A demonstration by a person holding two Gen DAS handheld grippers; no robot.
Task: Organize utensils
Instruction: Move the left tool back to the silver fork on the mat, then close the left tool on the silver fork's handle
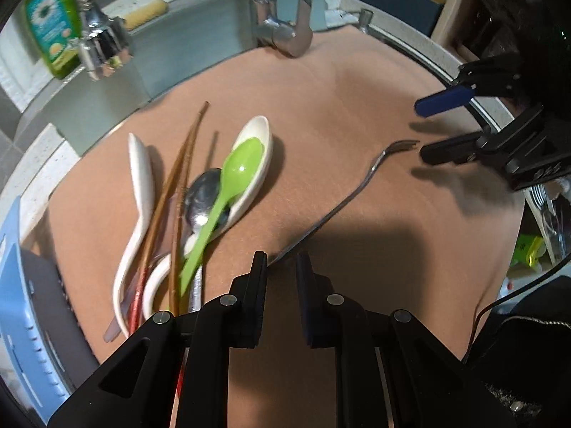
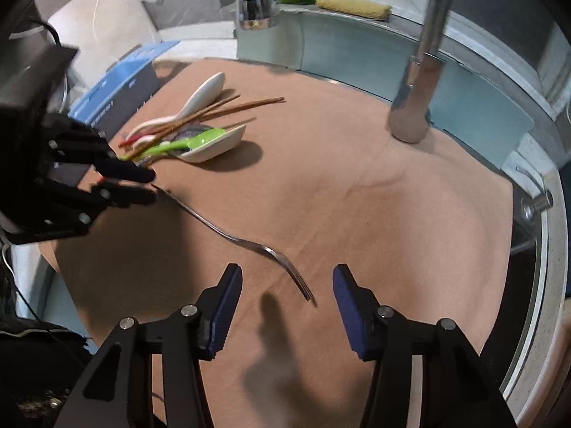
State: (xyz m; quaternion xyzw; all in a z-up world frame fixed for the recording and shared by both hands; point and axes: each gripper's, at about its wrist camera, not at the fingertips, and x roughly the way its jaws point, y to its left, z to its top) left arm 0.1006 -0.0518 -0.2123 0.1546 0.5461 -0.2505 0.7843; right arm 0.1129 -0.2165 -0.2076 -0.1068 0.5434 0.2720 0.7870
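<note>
At the far left edge of my worktop (image 1: 357,107), which is covered by a tan cloth, sits a blue organizer tray (image 1: 21,303), partly out of view. Just beside it lies a heap of utensils: a white ceramic spoon (image 1: 139,192) on its side, brown chopsticks (image 1: 182,178) slanting across the heap, a metal spoon (image 1: 201,192), and a green plastic spoon (image 1: 228,185) resting in the bowl of a second white ceramic spoon (image 1: 255,153). To the right of the heap a metal fork (image 2: 246,242) lies alone on the cloth, running diagonally. My left claw (image 1: 282,267) points steeply down at the fork's handle end; its jaws are nearly together around the tip of the handle, though I cannot tell whether the pads actually press on it. My right claw (image 2: 287,285) hovers over the other end, its blue-padded jaws standing apart on either side of the tines and clear of them. Behind the cloth stand a chrome faucet (image 2: 421,82), a pull-out spray head (image 2: 255,10), a green bottle of dish soap (image 1: 53,25) and a yellow sponge (image 2: 353,6).
</note>
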